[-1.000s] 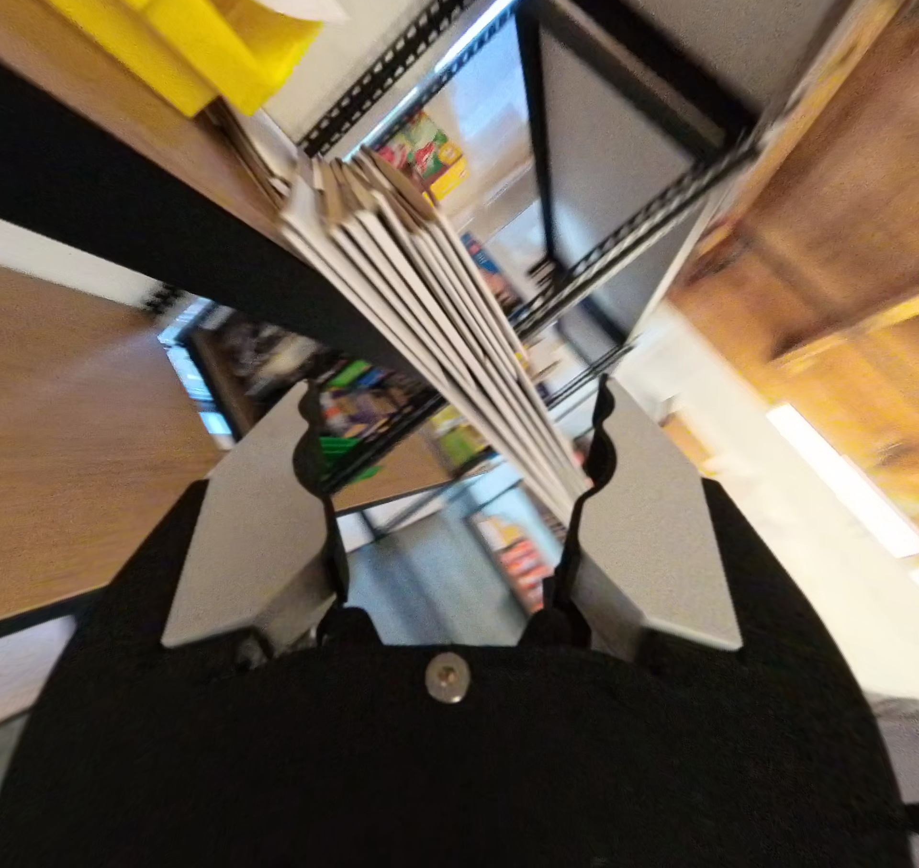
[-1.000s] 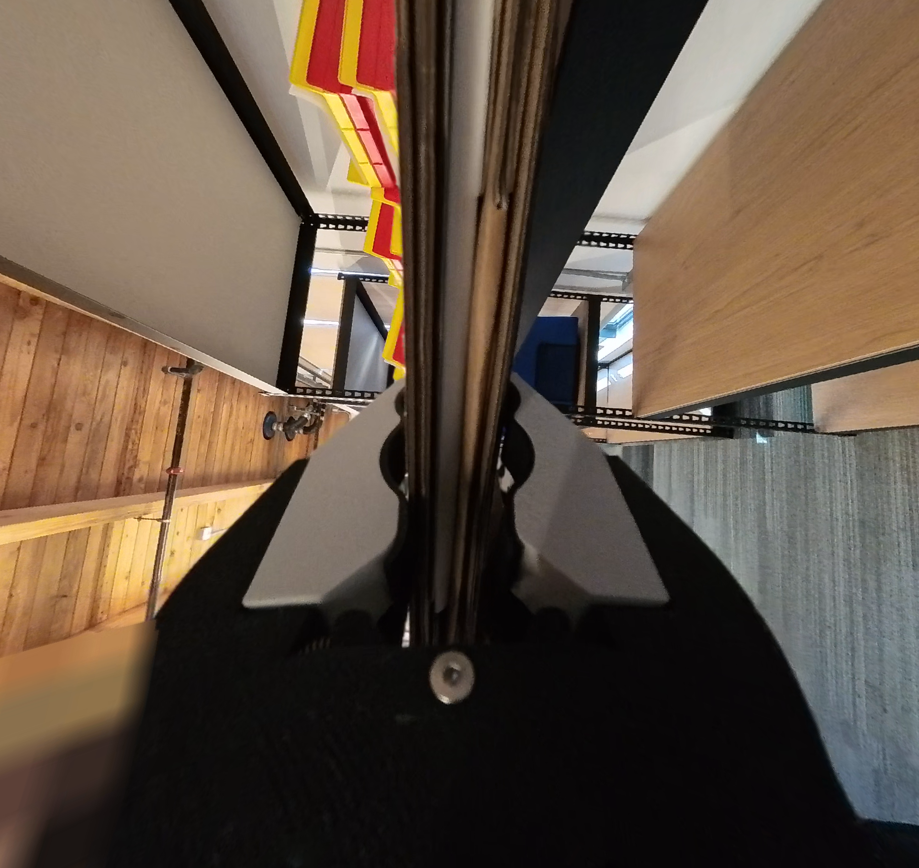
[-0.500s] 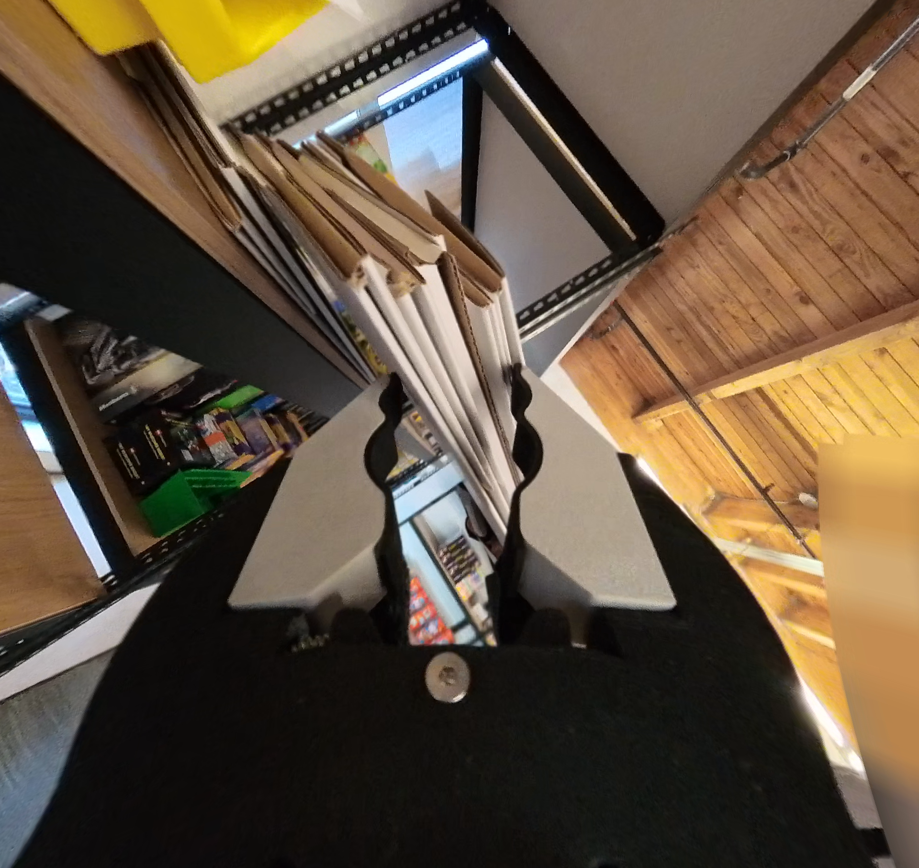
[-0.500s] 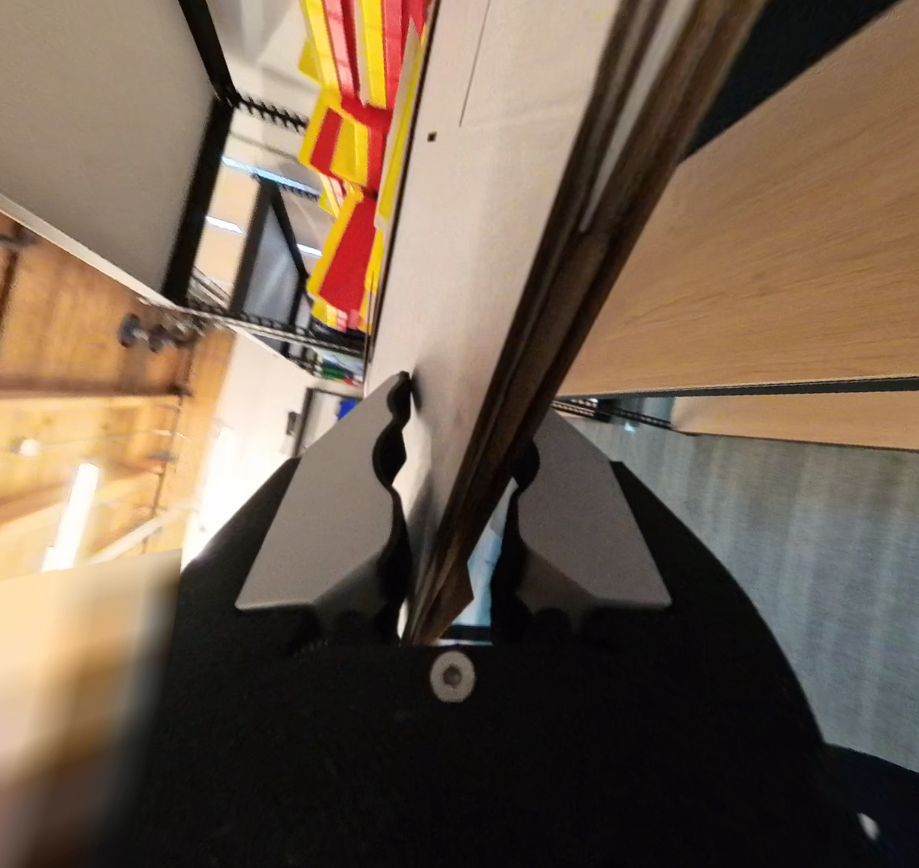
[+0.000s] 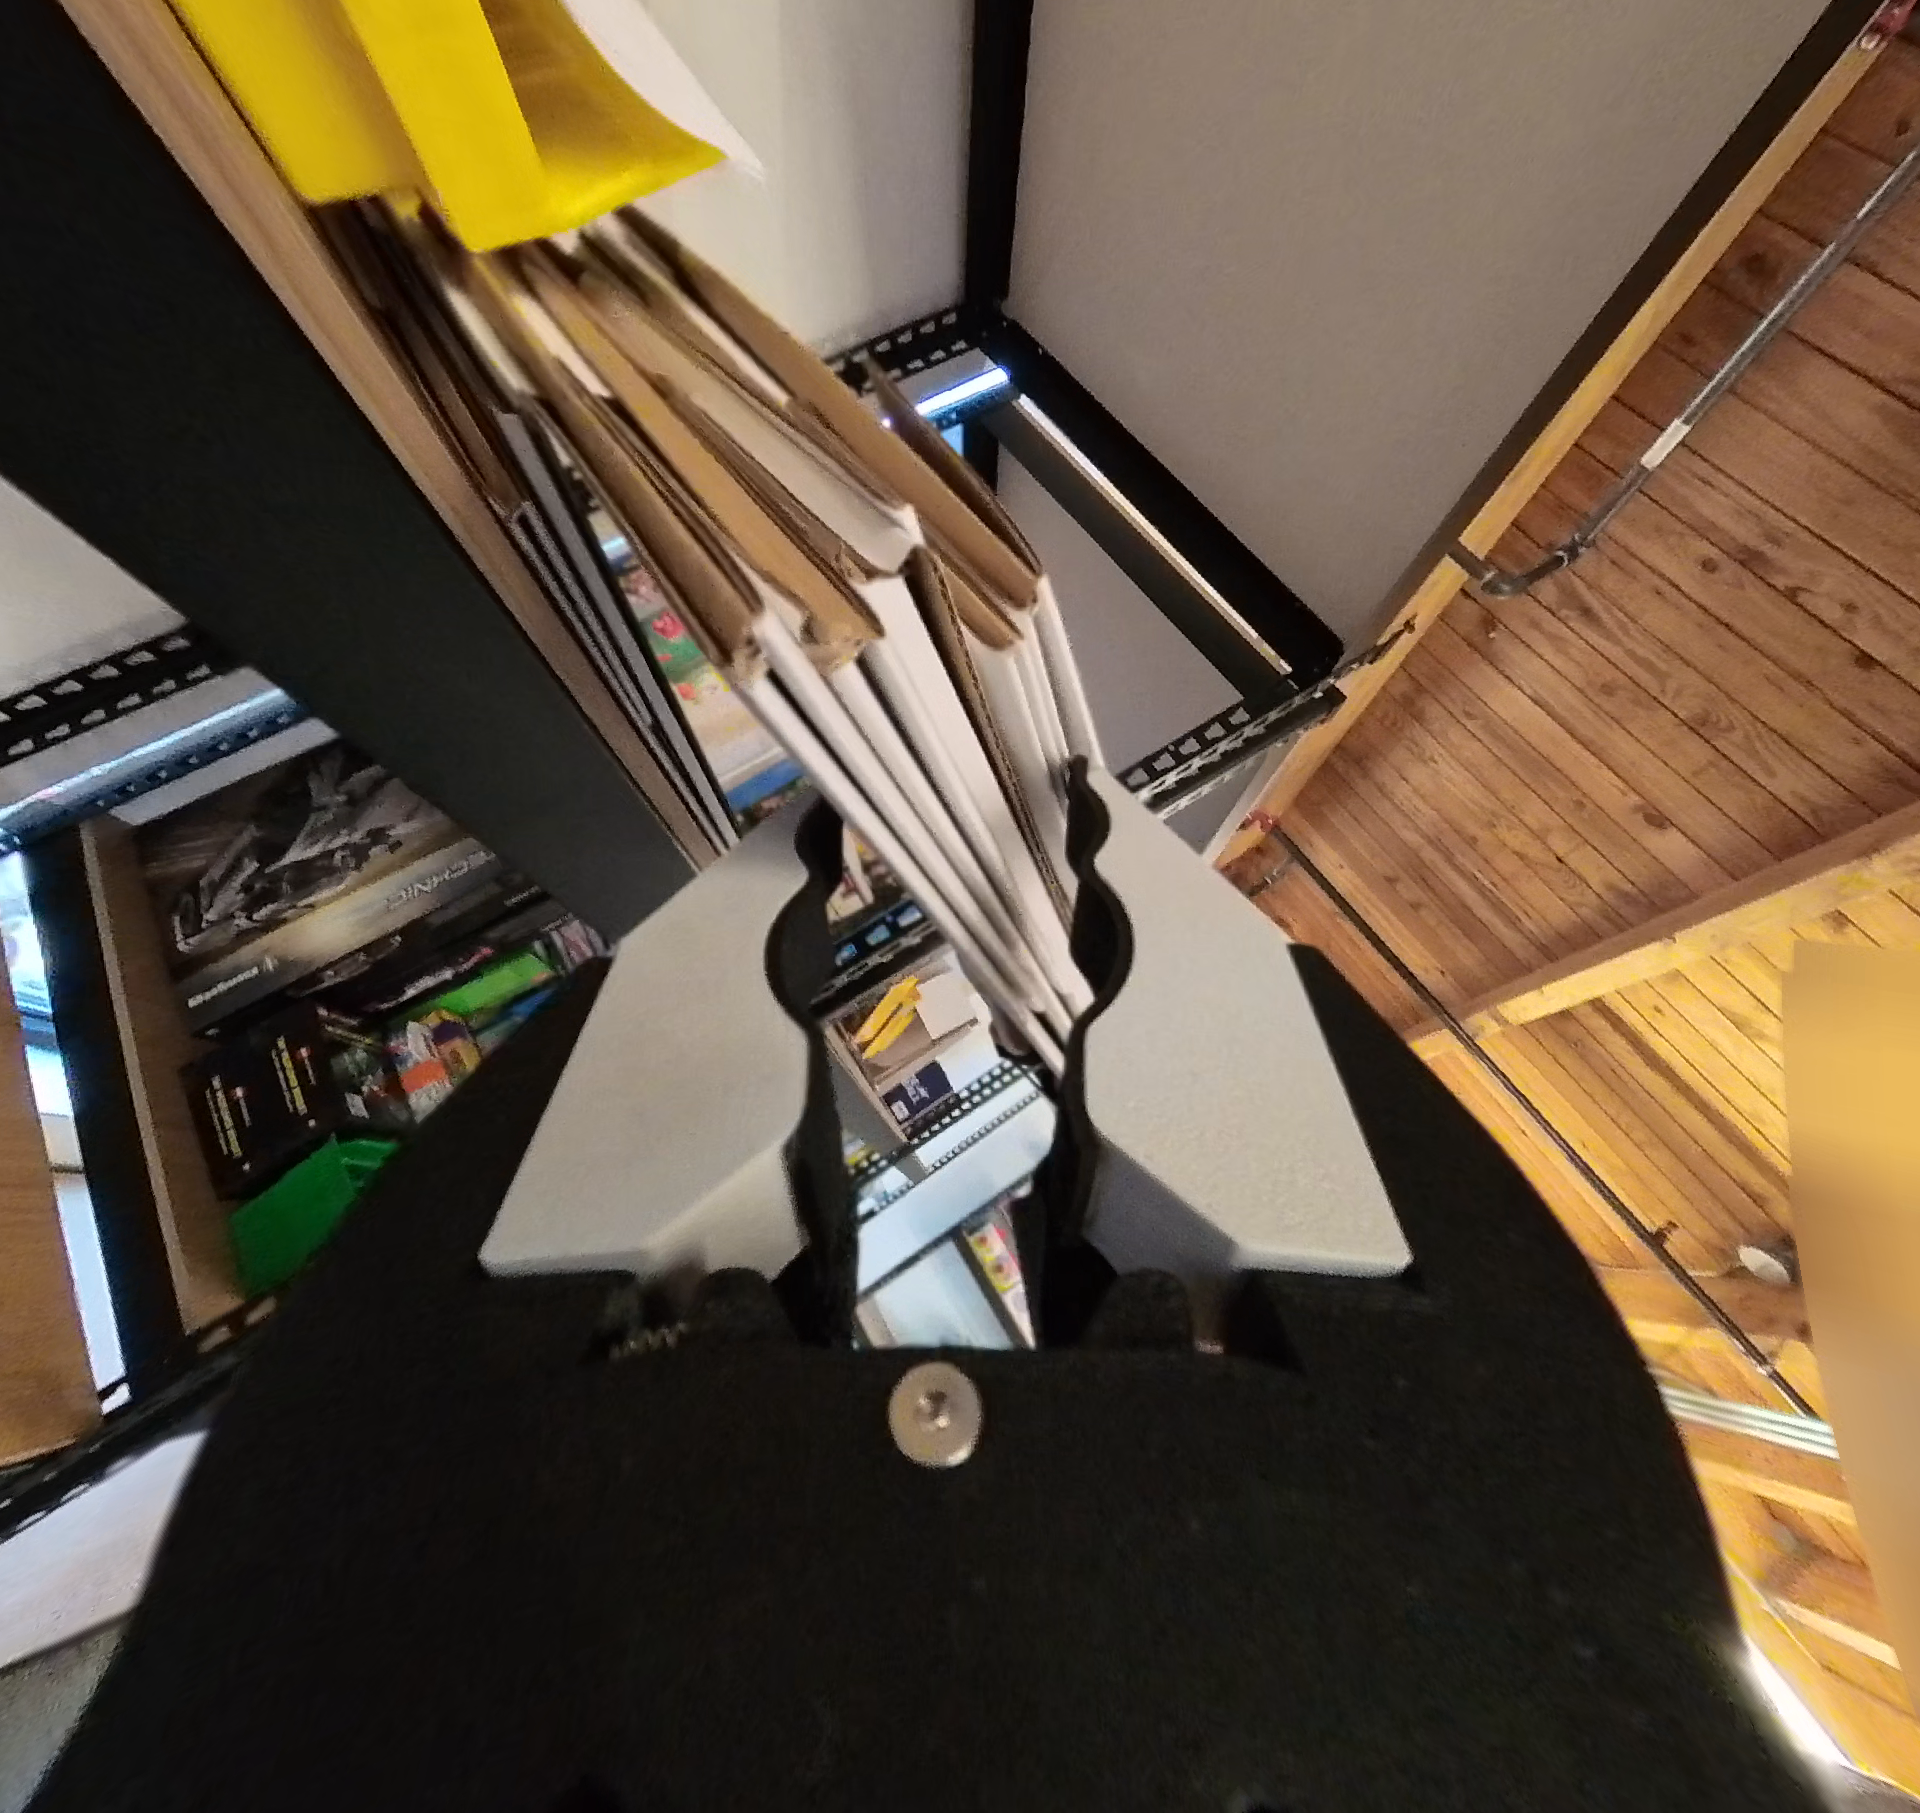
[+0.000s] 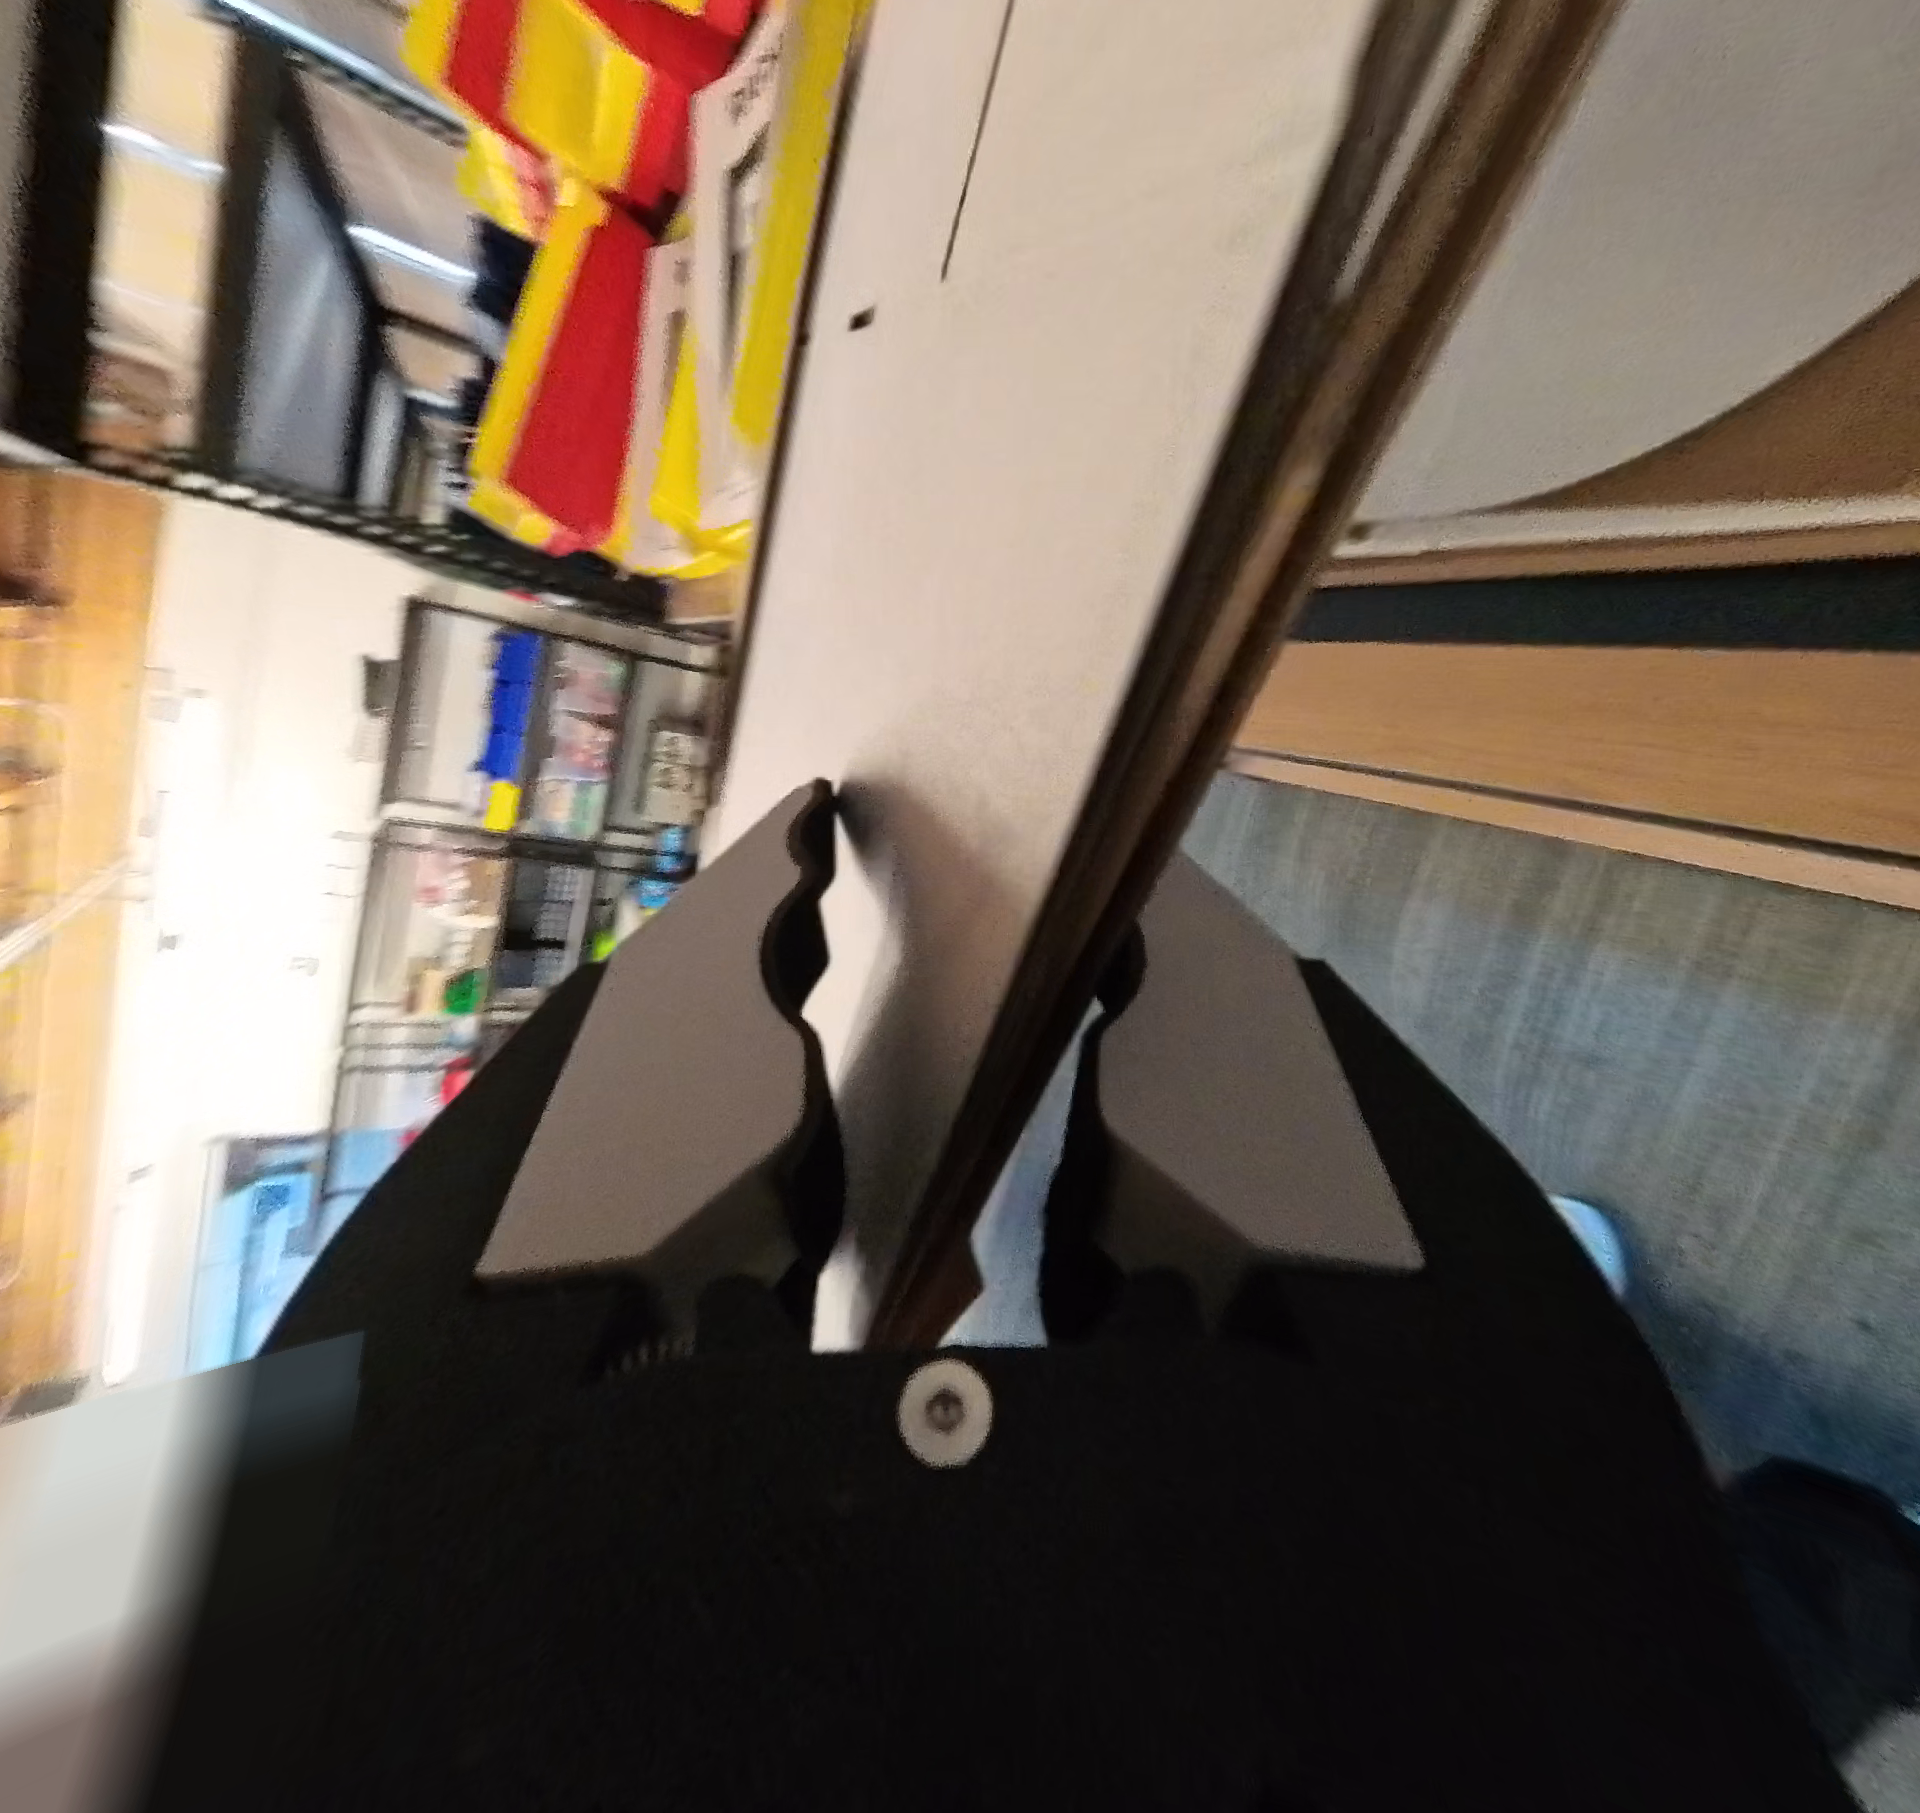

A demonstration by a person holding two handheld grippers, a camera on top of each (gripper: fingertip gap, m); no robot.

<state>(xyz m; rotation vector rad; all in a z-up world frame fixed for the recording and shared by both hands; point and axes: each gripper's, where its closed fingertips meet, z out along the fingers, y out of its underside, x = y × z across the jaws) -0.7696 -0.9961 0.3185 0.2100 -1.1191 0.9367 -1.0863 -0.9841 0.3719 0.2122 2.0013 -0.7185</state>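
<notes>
A stack of flattened cardboard boxes (image 5: 831, 558), white-faced with brown edges, fans out from a wooden shelf in the left wrist view. My left gripper (image 5: 945, 792) is closed around its near corner. The sheets press against the right finger (image 5: 1195, 984), and a small gap shows beside the left finger lower down. In the right wrist view my right gripper (image 6: 977, 859) is shut on the same kind of flat cardboard stack (image 6: 987, 413). Its white face lies against the left finger (image 6: 686, 1036) and its dark edges run up to the right. The right fingertip is hidden behind the stack.
A yellow bin (image 5: 436, 49) sits above the stack on the shelf, whose black front beam (image 5: 260, 433) crosses at the left. Boxed sets (image 5: 312, 911) and a green bin (image 5: 301, 1213) fill a lower shelf. Red and yellow bins (image 6: 592, 205), a wooden shelf board (image 6: 1558, 693) and grey carpet (image 6: 1558, 1036) surround the right gripper.
The left jaws narrowed around the stack's corner within the first half second and have held that width since. The right gripper swung with its stack, which now tilts to the right.
</notes>
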